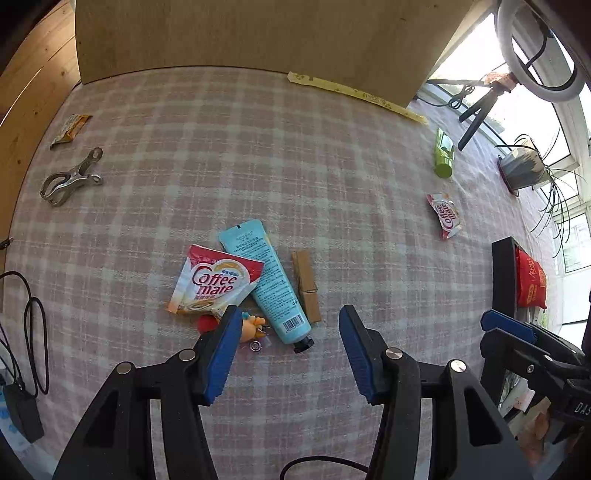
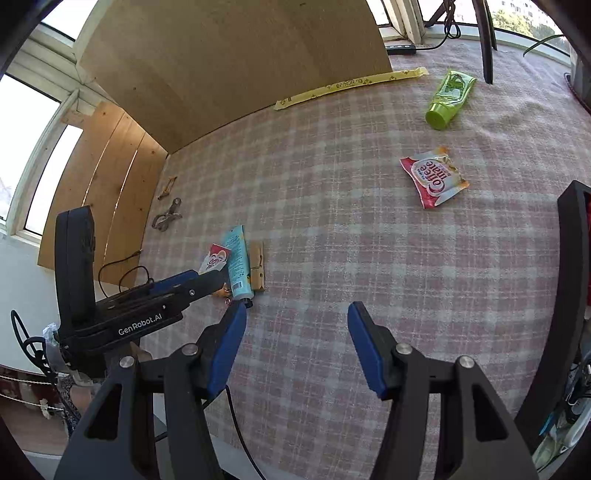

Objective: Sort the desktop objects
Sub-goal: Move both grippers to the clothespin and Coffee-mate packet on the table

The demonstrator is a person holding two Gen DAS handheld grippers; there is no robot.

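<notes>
My left gripper (image 1: 288,350) hangs open over the pink checked tablecloth (image 1: 295,166), nothing between its blue pads (image 1: 221,354). Just beyond it lies a small heap: a Coffee mate sachet (image 1: 214,282), a light blue tube (image 1: 264,284), a wooden clothespin (image 1: 306,286) and a little toy keychain (image 1: 251,326) partly behind the left pad. My right gripper (image 2: 295,332) is also open and empty over bare cloth. Ahead of it and to the right lie a second Coffee mate sachet (image 2: 432,177) and a green tube (image 2: 448,99).
A metal clip (image 1: 70,181) and a small orange sachet (image 1: 70,129) lie at the far left. A yellow strip (image 1: 358,96) runs along the cardboard backboard (image 1: 258,33). A black box (image 1: 504,277) holding a red packet (image 1: 530,282) stands at the right. Cables (image 1: 33,332) trail at the left edge.
</notes>
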